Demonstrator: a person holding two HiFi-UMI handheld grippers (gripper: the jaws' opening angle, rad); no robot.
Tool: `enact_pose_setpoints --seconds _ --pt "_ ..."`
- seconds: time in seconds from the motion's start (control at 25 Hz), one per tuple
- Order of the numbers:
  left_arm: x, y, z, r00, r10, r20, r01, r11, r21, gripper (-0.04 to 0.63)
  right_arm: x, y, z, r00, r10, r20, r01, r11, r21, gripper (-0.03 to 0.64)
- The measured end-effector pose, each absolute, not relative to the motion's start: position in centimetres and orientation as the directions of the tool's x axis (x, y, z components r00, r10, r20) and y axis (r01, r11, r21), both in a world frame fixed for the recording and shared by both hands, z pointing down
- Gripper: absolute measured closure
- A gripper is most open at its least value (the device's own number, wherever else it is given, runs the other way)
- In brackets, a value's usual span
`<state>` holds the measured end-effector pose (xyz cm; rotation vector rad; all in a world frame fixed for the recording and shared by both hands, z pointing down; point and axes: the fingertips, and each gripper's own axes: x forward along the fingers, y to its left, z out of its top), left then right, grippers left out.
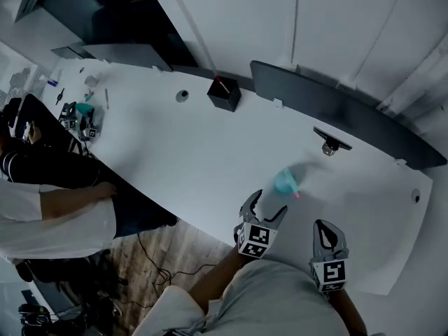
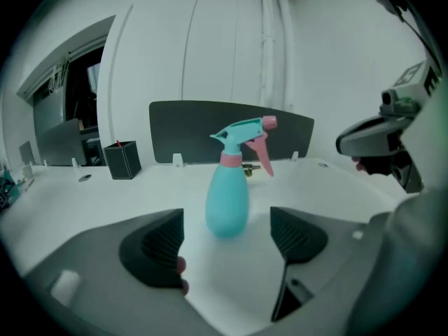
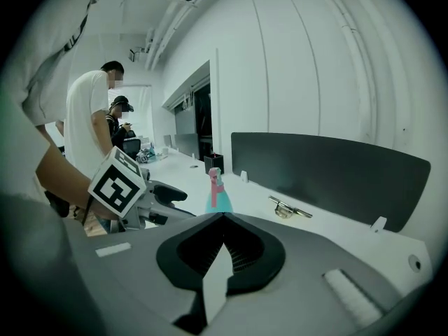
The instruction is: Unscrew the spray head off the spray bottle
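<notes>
Head view: left hand-held gripper (image 1: pixel 269 201) released, right hand-held gripper (image 1: pixel 326 224) clenched, bottle (image 1: pixel 285 182) near edge (image 1: pixel 197 221).

white table (image 1: pixel 175 152) | teal spray bottle (image 1: pixel 285 182) upright, nr front edge | black box (image 1: pixel 224 94) at back | metal clamp (image 1: pixel 331 143) beyond bottle | misc bits (image 1: pixel 80 114) far-left end

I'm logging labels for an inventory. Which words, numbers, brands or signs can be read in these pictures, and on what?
No text can be read.
Spray bottle: no label shows.
Marker cubes: black-and-white square patterns only, no words.
Dark print on the white garment: too blurred to read.
</notes>
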<state>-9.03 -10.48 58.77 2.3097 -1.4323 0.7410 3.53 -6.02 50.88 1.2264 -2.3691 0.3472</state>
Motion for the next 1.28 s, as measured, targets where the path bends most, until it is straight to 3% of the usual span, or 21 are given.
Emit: enact_pose_setpoints --seconds 0.16,0.44,0.68,0.76,0.88,1.28 --pt "-7.9 -11.8 61.1 0.39 -0.696 0.603 -0.858 -0.513 -0.037 0.177 4.6 -5.4 51.3 -0.464 -0.721 0.515 -0.844 0.536 -0.01 0.615" --pt "-5.5 -15.6 63.6 0.411 -0.671 0.617 -0.782 -0.607 -0.139 0.144 6.2 -4.5 52.0 -0.401 -0.734 0.548 -0.878 0.478 -0.001 0.615" --pt "-4.3 -17.3 65.0 0.406 -0.663 0.629 -0.751 -0.634 -0.182 0.146 6.2 -4.7 51.6 -0.382 -0.744 0.549 -0.888 0.459 0.004 0.617" --pt "-4.1 -17.4 64.9 0.409 -0.667 0.623 -0.747 -0.637 -0.191 0.188 6.2 -4.9 51.5 -0.379 -0.745 0.549 -0.89 0.456 0.004 0.615" --pt "-3.7 -17.3 64.9 0.426 -0.655 0.624 -0.733 -0.654 -0.187 0.196 6.1 -5.0 51.5 -0.378 -0.745 0.549 -0.89 0.456 0.006 0.615" --pt "-2.4 -15.2 62.6 0.462 -0.649 0.604 -0.683 -0.695 -0.225 0.199 5.2 -5.6 50.4 -0.398 -0.748 0.531 -0.877 0.479 0.019 0.615"
